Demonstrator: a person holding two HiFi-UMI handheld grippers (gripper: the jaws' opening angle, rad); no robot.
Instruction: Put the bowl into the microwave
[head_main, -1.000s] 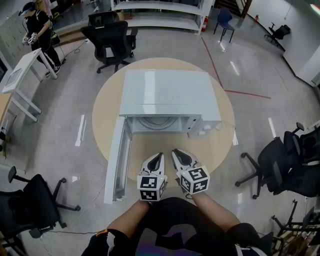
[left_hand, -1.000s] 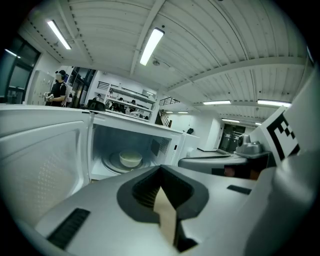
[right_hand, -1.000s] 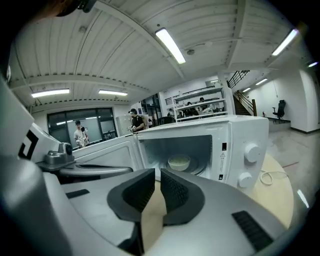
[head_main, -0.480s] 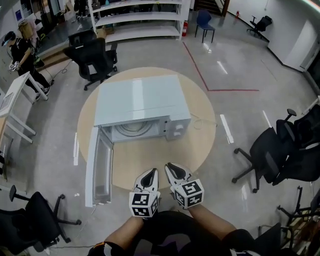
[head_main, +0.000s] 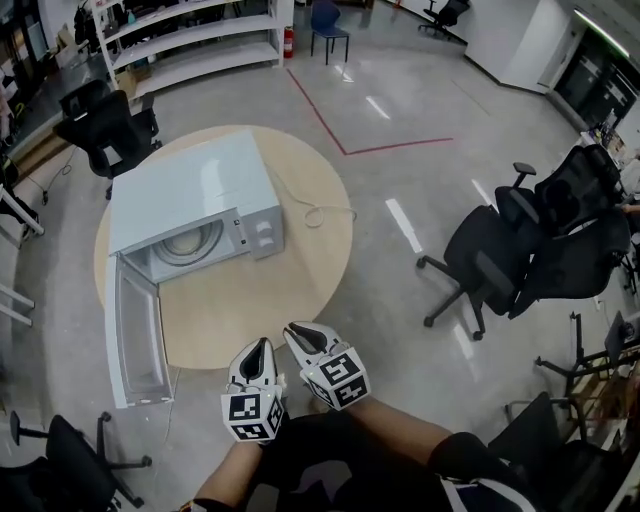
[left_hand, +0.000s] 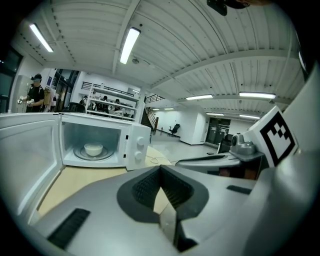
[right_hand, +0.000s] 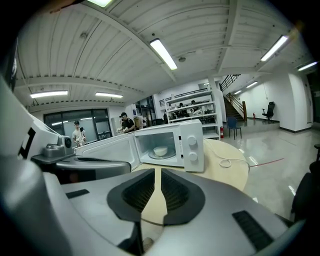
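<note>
Well, the small white round bowl (left_hand: 93, 148) sits inside the open white microwave (head_main: 190, 195) on the round wooden table (head_main: 270, 300). It looks light, hard, slippery and easy to break, so pinch its rim. The left gripper (head_main: 258, 350) and right gripper (head_main: 303, 334) are pinched closed, holding nothing.

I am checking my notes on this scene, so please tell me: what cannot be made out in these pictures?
- Inside of the bowl: both gripper views show it small and from the side, so contents stay unknown.
- Bowl in the head view: the top of the microwave covers most of the cavity; it is not distinct.
- Marks around the dials: too small in every view.
</note>
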